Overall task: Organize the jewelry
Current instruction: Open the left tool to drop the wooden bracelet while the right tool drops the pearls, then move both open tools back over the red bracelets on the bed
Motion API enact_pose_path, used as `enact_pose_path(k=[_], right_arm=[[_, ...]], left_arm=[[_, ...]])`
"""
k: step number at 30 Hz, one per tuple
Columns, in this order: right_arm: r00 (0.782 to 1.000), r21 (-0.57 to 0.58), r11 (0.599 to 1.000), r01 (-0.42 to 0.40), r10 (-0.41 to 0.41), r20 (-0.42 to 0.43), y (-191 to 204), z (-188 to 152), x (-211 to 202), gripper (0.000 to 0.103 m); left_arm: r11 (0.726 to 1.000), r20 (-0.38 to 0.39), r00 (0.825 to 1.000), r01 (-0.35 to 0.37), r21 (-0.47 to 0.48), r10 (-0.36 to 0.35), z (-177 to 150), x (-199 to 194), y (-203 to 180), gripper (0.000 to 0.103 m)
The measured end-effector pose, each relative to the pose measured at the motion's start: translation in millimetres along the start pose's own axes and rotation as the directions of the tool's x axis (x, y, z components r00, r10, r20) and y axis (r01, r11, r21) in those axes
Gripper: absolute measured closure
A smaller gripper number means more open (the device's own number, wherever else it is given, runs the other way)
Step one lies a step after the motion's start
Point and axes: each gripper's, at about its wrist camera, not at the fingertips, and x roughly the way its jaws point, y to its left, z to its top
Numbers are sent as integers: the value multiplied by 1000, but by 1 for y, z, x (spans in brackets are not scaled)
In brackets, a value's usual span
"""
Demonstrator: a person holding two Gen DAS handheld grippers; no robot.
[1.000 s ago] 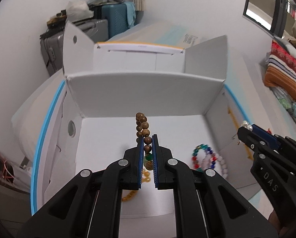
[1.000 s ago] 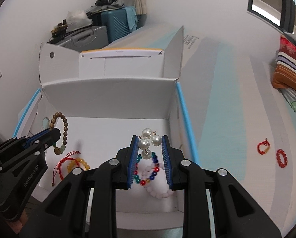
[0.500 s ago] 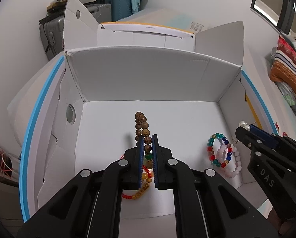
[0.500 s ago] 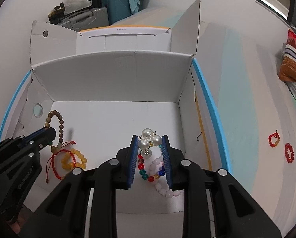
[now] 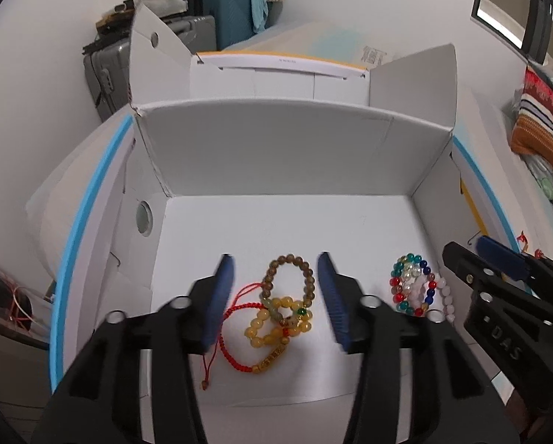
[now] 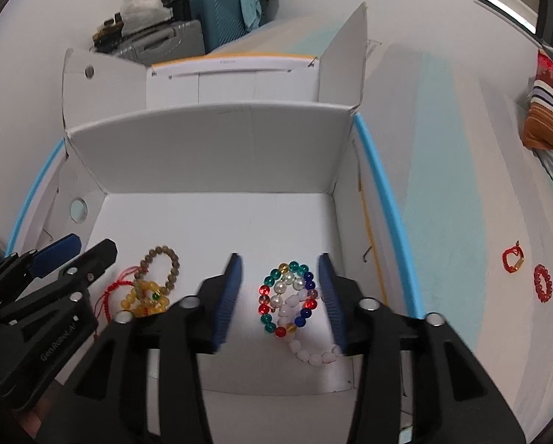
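A white cardboard box (image 5: 276, 148) (image 6: 210, 144) lies open in front of both grippers. On its floor at the left a brown bead bracelet (image 5: 291, 273) (image 6: 165, 261) rests on a yellow bead bracelet (image 5: 276, 323) (image 6: 143, 298) and a red cord bracelet (image 5: 235, 340). My left gripper (image 5: 276, 288) hovers over them, its jaws opening, nothing pressed between the pads. At the right a pearl piece (image 6: 284, 288) lies inside a multicoloured bead bracelet (image 6: 287, 298) (image 5: 411, 285) beside a pale pink bracelet (image 6: 309, 351). My right gripper (image 6: 280, 288) straddles these, its jaws opening.
Two small red bracelets (image 6: 513, 261) (image 6: 542, 283) lie on the pale surface right of the box. The box flaps (image 5: 154, 48) stand up behind it. Suitcases (image 5: 224, 14) are stacked against the far wall. A striped cushion (image 5: 543, 122) sits at the right.
Both grippers have opened. The brown bracelet has dropped from the left jaws onto the yellow one, and the pearl piece has dropped from the right jaws into the coloured bracelet.
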Motion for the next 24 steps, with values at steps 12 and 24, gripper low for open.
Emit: enact_pose_path(k=[12,24], right_arm=[[986,116,991,64,-80,144,-55,1,-54,14],[969,206,969,138,-175,175,-138,-14,-86,8]], left_arm=[[999,58,998,28,23,-29,6,-21,-30,25],[986,86,988,114,118,-125,10,-35,-122,7]])
